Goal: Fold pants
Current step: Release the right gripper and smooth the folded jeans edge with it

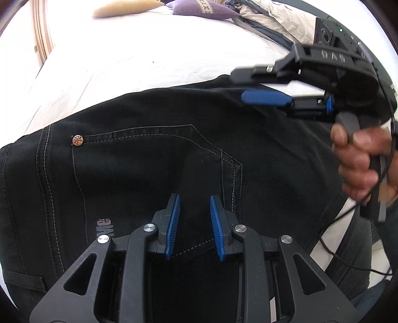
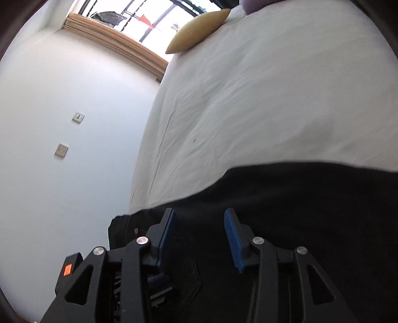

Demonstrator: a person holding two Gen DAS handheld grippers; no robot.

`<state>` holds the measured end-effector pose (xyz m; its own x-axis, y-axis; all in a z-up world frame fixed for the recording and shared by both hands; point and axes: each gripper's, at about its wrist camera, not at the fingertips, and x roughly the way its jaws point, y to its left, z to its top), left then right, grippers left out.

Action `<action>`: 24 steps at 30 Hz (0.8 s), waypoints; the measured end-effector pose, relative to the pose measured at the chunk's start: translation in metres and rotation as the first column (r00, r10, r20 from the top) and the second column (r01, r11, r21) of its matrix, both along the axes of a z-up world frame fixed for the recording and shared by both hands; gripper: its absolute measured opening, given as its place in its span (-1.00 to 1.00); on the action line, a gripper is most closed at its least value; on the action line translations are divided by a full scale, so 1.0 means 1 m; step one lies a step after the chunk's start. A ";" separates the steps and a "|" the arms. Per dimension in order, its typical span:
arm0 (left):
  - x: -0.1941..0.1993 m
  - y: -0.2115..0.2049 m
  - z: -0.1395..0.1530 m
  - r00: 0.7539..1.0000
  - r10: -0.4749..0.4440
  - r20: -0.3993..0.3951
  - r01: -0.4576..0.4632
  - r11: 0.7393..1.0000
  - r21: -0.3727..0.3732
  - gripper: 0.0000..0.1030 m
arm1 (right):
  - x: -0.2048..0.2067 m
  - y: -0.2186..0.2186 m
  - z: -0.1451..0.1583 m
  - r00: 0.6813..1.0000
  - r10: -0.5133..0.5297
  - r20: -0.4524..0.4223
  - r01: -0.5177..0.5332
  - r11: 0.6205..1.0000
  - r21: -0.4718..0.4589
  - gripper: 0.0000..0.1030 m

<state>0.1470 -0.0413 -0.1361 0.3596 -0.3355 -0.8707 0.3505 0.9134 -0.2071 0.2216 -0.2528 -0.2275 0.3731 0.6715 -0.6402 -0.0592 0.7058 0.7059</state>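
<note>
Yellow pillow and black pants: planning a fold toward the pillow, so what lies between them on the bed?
Only bare white sheet lies between the yellow pillow and the black pants, shown in the right wrist view.

Open white sheet (image 2: 248, 99) beyond the pants (image 1: 149, 161); yellow cushion (image 2: 196, 32) at far edge, clothes pile (image 1: 268, 22) far right, wall (image 2: 62, 124) left.

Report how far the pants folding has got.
Done: the black denim pants lie spread on the white bed sheet, back pocket up. In hand: nothing; the left gripper and right gripper hover open above the fabric. Left: apparently every fold.
</note>
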 end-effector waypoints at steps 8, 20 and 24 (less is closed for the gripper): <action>0.004 -0.003 0.001 1.000 0.005 -0.001 -0.005 1.000 0.028 -0.53 | -0.095 -0.125 -0.039 0.931 -0.314 -0.185 0.323 0.946 0.019 -0.86; -0.004 -0.129 0.016 0.973 -0.230 0.004 0.230 0.973 -0.032 -0.53 | -0.265 -0.286 -0.009 0.744 -0.624 -0.237 0.583 0.781 -0.226 -0.55; -0.012 -0.149 -0.015 0.963 -0.263 -0.061 0.261 0.964 -0.045 -0.54 | -0.263 -0.263 0.008 0.817 -0.552 -0.165 0.553 0.832 -0.042 0.03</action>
<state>0.1345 -0.1904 -0.1507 0.1974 -0.4423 -0.8749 0.5610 0.7828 -0.2692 -0.0416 -0.5155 -0.2194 0.5739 0.3892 -0.7205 0.4555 0.5794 0.6758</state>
